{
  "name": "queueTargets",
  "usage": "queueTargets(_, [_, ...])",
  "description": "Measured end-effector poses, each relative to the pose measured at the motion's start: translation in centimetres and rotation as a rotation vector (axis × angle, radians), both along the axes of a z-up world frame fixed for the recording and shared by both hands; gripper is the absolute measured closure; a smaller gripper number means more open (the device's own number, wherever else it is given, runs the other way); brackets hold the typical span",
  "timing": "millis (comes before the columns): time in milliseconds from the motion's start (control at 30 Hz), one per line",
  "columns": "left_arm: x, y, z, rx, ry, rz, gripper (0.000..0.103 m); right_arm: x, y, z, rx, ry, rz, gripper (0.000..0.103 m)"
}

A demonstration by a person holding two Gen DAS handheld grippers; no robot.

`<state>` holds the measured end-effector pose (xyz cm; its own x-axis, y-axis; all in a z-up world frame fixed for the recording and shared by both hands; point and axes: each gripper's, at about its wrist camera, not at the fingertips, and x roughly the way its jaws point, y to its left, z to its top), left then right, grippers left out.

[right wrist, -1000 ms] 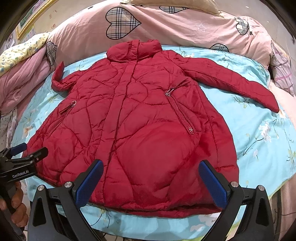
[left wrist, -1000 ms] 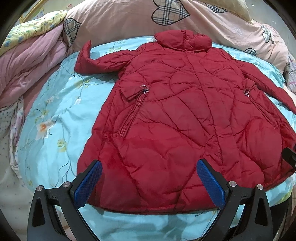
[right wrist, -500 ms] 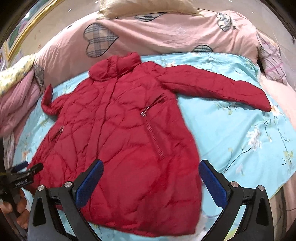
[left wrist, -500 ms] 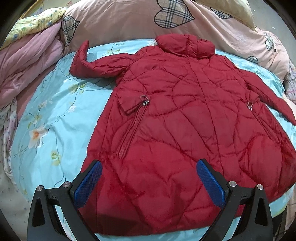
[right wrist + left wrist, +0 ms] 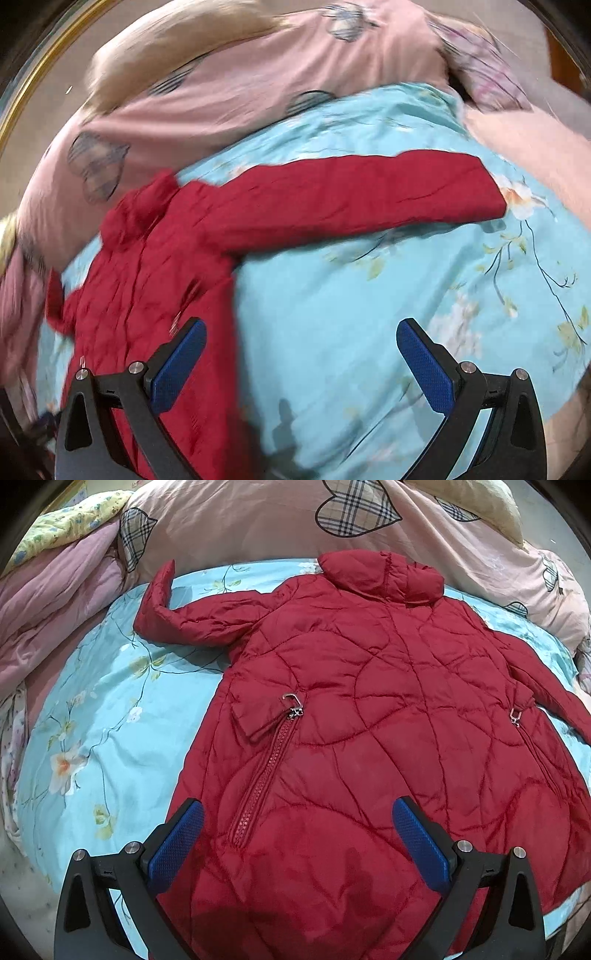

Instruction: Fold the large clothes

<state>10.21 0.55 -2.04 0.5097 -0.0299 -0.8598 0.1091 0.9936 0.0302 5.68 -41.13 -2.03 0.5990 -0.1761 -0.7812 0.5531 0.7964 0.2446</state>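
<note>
Red quilted fabric fills most of what I see: the coat point(image 5: 369, 738) lies face up and spread flat on the floral blue bedsheet point(image 5: 110, 701), collar toward the pink heart-print quilt point(image 5: 258, 524) at the head of the bed, hem toward me. I read that layout as the natural start for a fold, body smoothed out so the sleeves can come in first. The left gripper point(image 5: 297, 840) hovers over the lower front of the coat near the pocket zipper point(image 5: 266, 775), jaws wide and holding nothing, which suits a hand waiting to pin or pinch the hem. The right gripper point(image 5: 301, 365) is likewise spread wide and empty, but it sits over bare sheet just beside the coat's edge and looks toward the long sleeve point(image 5: 369, 195) stretched straight out across the bed; that view is motion-blurred, so fine detail is lost. My judgement is that the sleeve is the next target, to be folded across the chest. On the other side the far sleeve point(image 5: 195, 624) is bent, its cuff tipped up against the quilt, and will likely need straightening. Puffy, slippery material like this may spring back unless held down.
</note>
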Motion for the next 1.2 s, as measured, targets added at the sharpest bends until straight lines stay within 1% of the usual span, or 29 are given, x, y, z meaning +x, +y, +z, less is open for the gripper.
queueTargets(67, [0.4,-0.2,-0.4,-0.002,0.010,0.002,0.001,0.2,-2.4,-0.7,0.034,-0.024,-0.040,0.000])
queueTargets(167, [0.8,-0.6,-1.3,0.005,0.052,-0.005,0.001,0.7,-6.4,-2.3,0.115,-0.061,-0.099,0.004])
queueTargets(200, [0.8,-0.7,-1.6,0.007,0.068,-0.007,0.001,0.9,-7.5,-2.7,0.135,-0.071,-0.117,0.009])
queueTargets(233, [1.0,-0.9,-1.8,0.006,0.068,-0.010,0.001,1.2,-8.6,-3.1,0.147,-0.082,-0.132,0.015])
queueTargets(333, [1.4,-1.5,-2.3,0.009,0.087,-0.020,0.001,2.0,-11.0,-4.5,0.183,-0.085,-0.169,0.019])
queueTargets(367, [1.6,-1.6,-2.3,0.003,0.078,-0.023,0.001,2.2,-11.8,-5.0,0.204,-0.090,-0.182,0.020])
queueTargets(433, [1.9,-1.9,-2.3,-0.003,0.066,-0.026,0.001,2.7,-13.5,-6.1,0.236,-0.087,-0.224,0.029])
queueTargets(467, [2.1,-2.0,-2.3,0.001,0.066,-0.027,0.001,2.8,-14.2,-6.3,0.235,-0.089,-0.241,0.032])
queueTargets(533, [2.4,-2.1,-2.2,-0.005,0.049,-0.029,0.001,3.0,-15.6,-6.5,0.229,-0.104,-0.273,0.041])
queueTargets(667, [3.2,-2.2,-2.4,-0.008,0.035,-0.021,0.001,3.7,-17.4,-6.2,0.208,-0.133,-0.311,0.045])
queueTargets(700, [3.3,-2.2,-2.5,-0.012,0.034,-0.018,0.001,4.1,-17.5,-6.0,0.190,-0.131,-0.314,0.051])
queueTargets(733, [3.5,-2.2,-2.6,-0.015,0.040,-0.016,0.001,4.5,-17.5,-5.8,0.176,-0.132,-0.311,0.060])
queueTargets(833, [3.8,-2.2,-2.9,-0.019,0.047,-0.013,0.001,5.8,-16.9,-4.6,0.117,-0.134,-0.277,0.077])
queueTargets(900, [3.9,-2.1,-2.9,-0.020,0.046,-0.013,0.001,6.9,-16.0,-3.5,0.061,-0.139,-0.243,0.082])
queueTargets(933, [4.0,-2.1,-2.9,-0.023,0.044,-0.012,0.001,7.5,-15.3,-2.8,0.027,-0.141,-0.221,0.087])
queueTargets(967, [4.1,-2.0,-2.9,-0.030,0.043,-0.011,0.001,8.0,-14.6,-2.3,0.008,-0.143,-0.198,0.089])
queueTargets(1067, [4.3,-1.7,-3.0,-0.051,0.042,-0.010,0.001,10.0,-11.8,-0.6,-0.048,-0.149,-0.103,0.089])
queueTargets(1133, [4.4,-1.3,-2.9,-0.064,0.037,-0.013,0.001,11.7,-8.6,0.7,-0.100,-0.154,-0.008,0.089])
queueTargets(1200, [4.4,-1.1,-2.7,-0.066,0.027,-0.014,0.001,13.0,-5.6,1.6,-0.126,-0.161,0.070,0.090])
